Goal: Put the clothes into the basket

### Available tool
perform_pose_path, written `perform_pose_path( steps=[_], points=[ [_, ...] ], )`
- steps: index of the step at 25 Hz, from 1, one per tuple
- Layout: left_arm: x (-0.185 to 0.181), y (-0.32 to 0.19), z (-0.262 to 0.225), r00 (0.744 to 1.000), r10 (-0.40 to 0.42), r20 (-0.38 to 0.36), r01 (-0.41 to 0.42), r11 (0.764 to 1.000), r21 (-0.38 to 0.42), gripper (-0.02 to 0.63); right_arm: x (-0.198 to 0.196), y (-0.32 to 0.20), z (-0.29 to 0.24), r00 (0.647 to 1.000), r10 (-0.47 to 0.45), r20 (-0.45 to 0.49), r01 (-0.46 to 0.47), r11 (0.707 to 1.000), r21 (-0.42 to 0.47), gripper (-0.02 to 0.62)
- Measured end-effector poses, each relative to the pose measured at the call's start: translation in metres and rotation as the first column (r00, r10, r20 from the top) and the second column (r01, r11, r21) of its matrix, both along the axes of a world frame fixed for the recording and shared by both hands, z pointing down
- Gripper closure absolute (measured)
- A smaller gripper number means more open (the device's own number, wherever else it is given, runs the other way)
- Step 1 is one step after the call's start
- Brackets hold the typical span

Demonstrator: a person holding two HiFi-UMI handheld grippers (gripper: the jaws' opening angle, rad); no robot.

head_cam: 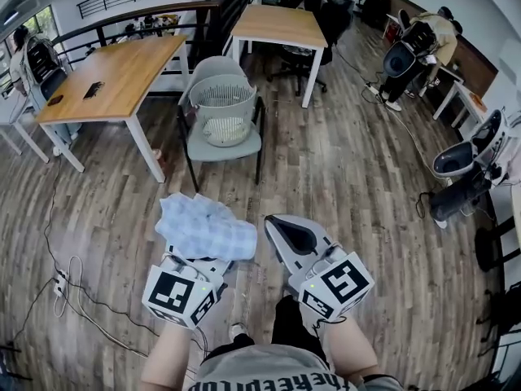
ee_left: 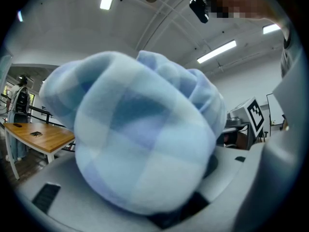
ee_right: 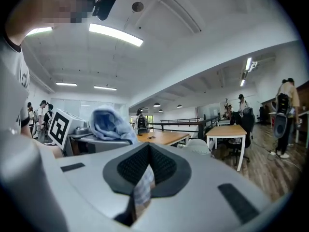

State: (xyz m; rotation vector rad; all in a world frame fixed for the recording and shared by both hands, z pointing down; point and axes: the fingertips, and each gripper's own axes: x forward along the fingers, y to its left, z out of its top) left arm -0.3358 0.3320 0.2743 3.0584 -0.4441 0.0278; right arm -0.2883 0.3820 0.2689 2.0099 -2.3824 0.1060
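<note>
Left tongs (head_cam: pixel 199 259) clamp a bunched blue checked cloth (head_cam: pixel 205 226); right tongs (head_cam: pixel 285 230), nearly together, pinch a sliver of the same checked fabric. A white laundry basket (head_cam: pixel 221 108) sits well ahead of both.

The cloth (head_cam: pixel 207 228) sits heaped on the left gripper (head_cam: pixel 198 261), just left of the right gripper (head_cam: pixel 295 236). Ahead of both, well apart from them, the basket (head_cam: pixel 221 108) stands on a chair (head_cam: pixel 224 147). Left of the chair is the near table (head_cam: pixel 114 76), and behind it to the right the far table (head_cam: pixel 277 24). A cable (head_cam: pixel 73 292) trails over the floor (head_cam: pixel 342 161) at the left.
</note>
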Motion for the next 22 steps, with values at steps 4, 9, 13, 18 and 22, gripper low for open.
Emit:
perform_pose_path(
  steps=[4,9,13,18,22],
  points=[
    [0.029,-0.014,0.001,0.999,-0.032,-0.013,0.032,0.999,-0.019,0.293,0.026,-0.014,0.000,0.999,-0.037,-0.017,0.037,0.999,-0.007,0.586],
    [0.070,-0.020,-0.003,0.997,-0.075,-0.019,0.075,0.997,-0.026,0.293,0.070,-0.026,-0.003,0.996,-0.086,-0.012,0.086,0.996,-0.012,0.586],
    [0.098,-0.026,-0.005,0.994,-0.107,-0.017,0.106,0.994,-0.030,0.293,0.099,-0.036,-0.006,0.993,-0.117,-0.013,0.117,0.993,-0.010,0.586],
    [0.133,-0.032,-0.006,0.989,-0.146,-0.017,0.145,0.989,-0.027,0.293,0.137,-0.044,-0.005,0.988,-0.152,-0.006,0.152,0.988,-0.006,0.586],
    [0.163,-0.035,-0.006,0.983,-0.182,-0.029,0.181,0.983,-0.026,0.293,0.169,-0.046,-0.005,0.982,-0.187,-0.015,0.187,0.982,-0.002,0.586]
  ],
)
